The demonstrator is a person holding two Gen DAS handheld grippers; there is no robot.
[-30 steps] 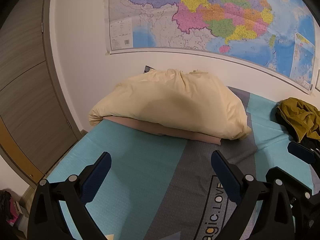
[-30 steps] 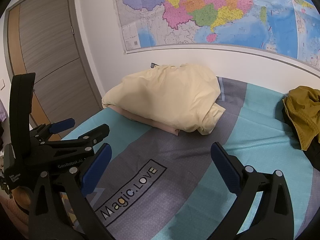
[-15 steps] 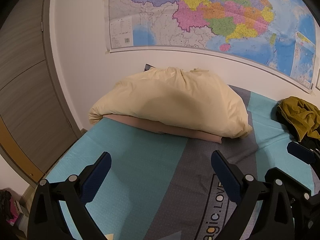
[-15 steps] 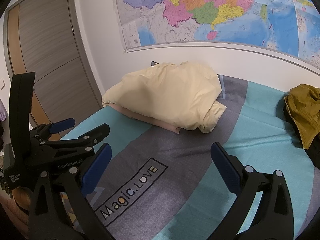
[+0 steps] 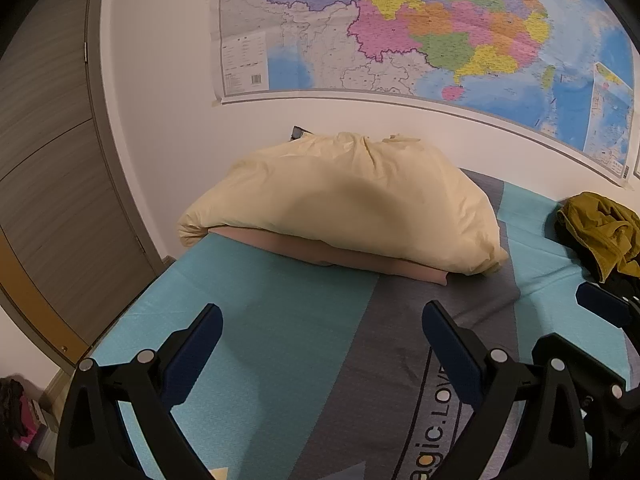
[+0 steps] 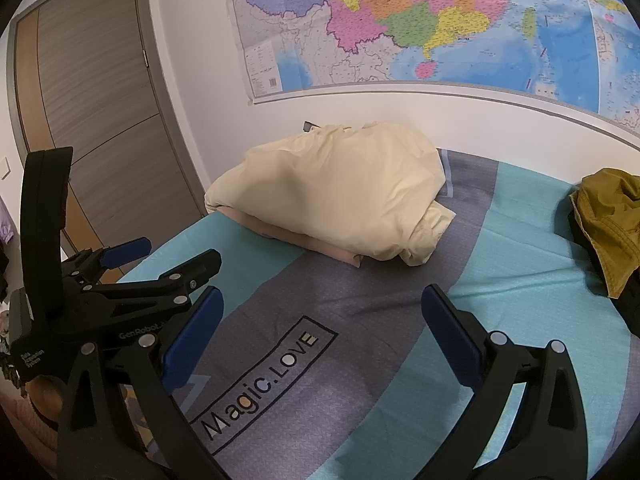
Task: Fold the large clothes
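Your left gripper (image 5: 320, 320) and right gripper (image 6: 322, 306) hover with fingers spread, empty, above the teal-and-grey woven bedsheet (image 6: 360, 380); the crumpled olive-mustard cotton garment (image 6: 612, 224) lies apart.

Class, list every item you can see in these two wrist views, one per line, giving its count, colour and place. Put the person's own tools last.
duvet: one, pale yellow, bunched at the head of the bed by the wall
folded cloth: one, pinkish beige, under the duvet
garment: one, olive-mustard, crumpled at the bed's right edge, on something dark
bed sheet: one, teal and grey bands, with a "Magic.LOVE" print, covering the bed
wall map: one, multicoloured, on the white wall above the bed
door: one, grey wood grain, left of the bed
left gripper: one, black with blue pads, jaws open over the sheet, holding nothing
right gripper: one, black with blue pads, jaws open over the sheet, holding nothing
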